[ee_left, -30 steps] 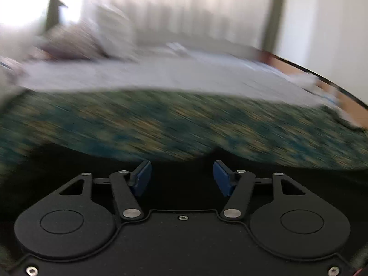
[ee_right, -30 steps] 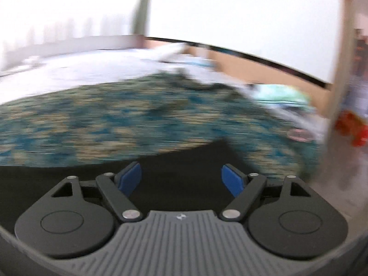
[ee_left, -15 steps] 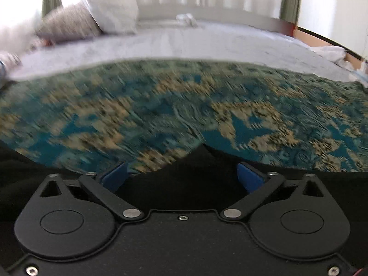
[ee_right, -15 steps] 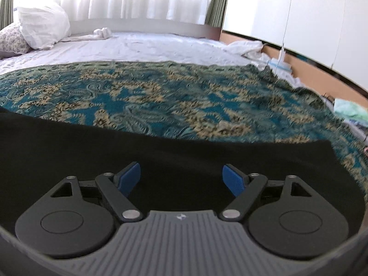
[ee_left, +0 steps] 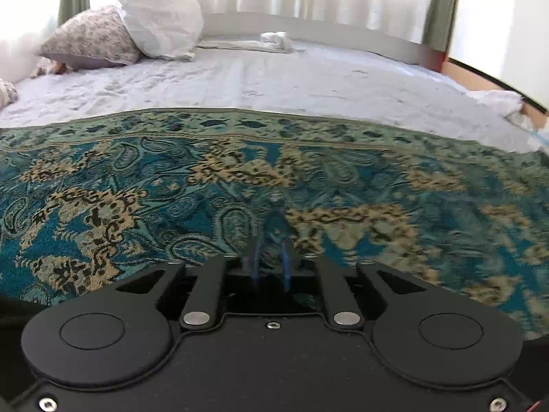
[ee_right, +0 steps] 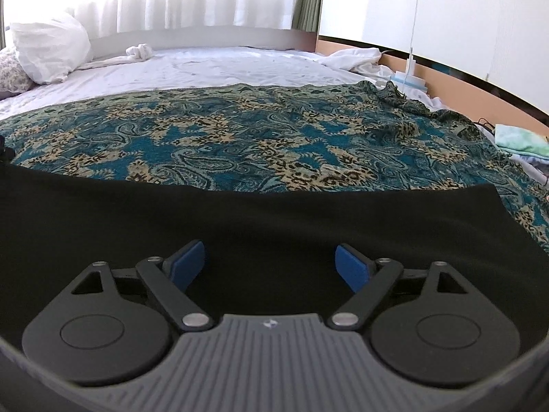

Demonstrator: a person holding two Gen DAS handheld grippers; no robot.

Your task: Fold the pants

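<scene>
The black pants (ee_right: 260,219) lie flat on a teal and gold patterned blanket (ee_right: 274,137) on the bed, with a straight far edge and a corner at the right. My right gripper (ee_right: 271,264) is open, its blue pads (ee_right: 187,264) low over the black cloth, empty. In the left wrist view my left gripper (ee_left: 269,267) has its blue pads close together over the blanket (ee_left: 240,178), blurred; black cloth (ee_left: 13,309) shows only at the lower left edge. I cannot tell whether anything is pinched.
White sheet (ee_left: 274,79) covers the far bed. Pillows (ee_left: 158,13) lie at the back left, a rolled white cloth (ee_left: 274,39) by the headboard. Crumpled white bedding (ee_right: 353,56), a wooden ledge and folded green cloth (ee_right: 518,140) are at the right.
My left gripper's jaws have closed from wide open to nearly together, and the black cloth has dropped out from in front of it. The right gripper stays open over the pants.
</scene>
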